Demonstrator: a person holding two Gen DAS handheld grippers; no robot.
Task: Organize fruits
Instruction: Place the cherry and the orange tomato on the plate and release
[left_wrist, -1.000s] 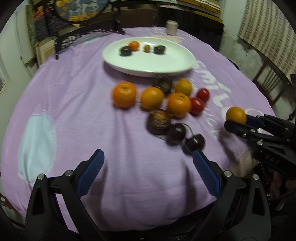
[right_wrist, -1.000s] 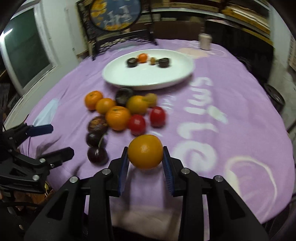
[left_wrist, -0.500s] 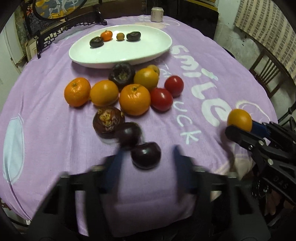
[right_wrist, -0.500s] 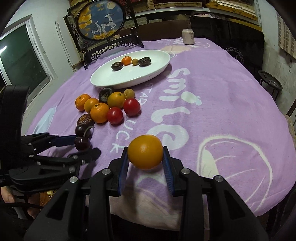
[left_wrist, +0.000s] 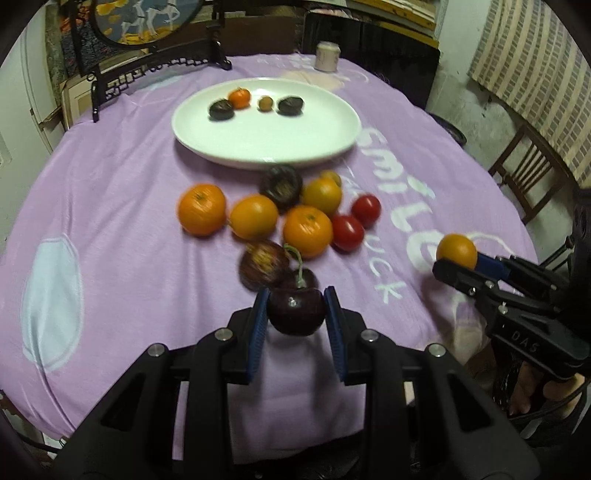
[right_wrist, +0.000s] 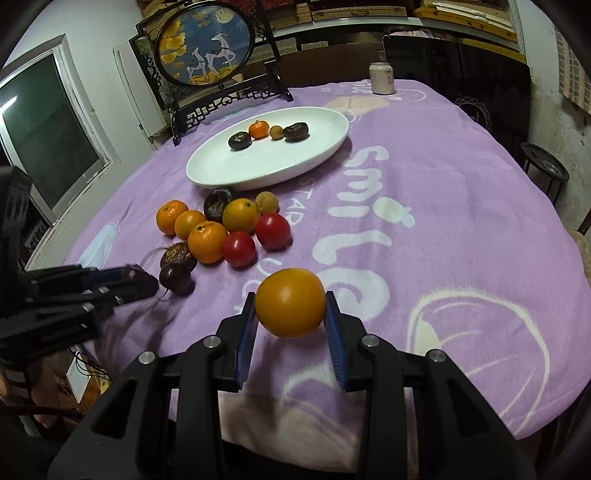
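My left gripper (left_wrist: 295, 314) is shut on a dark purple plum (left_wrist: 295, 312) and holds it near the table's front edge. My right gripper (right_wrist: 290, 308) is shut on an orange (right_wrist: 290, 302) above the purple cloth; it also shows in the left wrist view (left_wrist: 456, 251). Several loose fruits lie mid-table: oranges (left_wrist: 202, 209), red tomatoes (left_wrist: 346, 232), a dark passion fruit (left_wrist: 263, 264) and another plum (right_wrist: 175, 278). A white plate (left_wrist: 314, 144) behind them holds several small fruits (left_wrist: 239, 98). In the right wrist view my left gripper (right_wrist: 136, 282) hides its plum.
A purple cloth with white lettering (right_wrist: 424, 184) covers the round table. A can (right_wrist: 382, 77) and a framed round picture on a black stand (right_wrist: 205, 48) stand at the far edge. A wooden chair (left_wrist: 532, 173) is at the right.
My left gripper moved in on the nearest plum, closed on it and lifted it. My right gripper kept its hold on the orange and barely moved.
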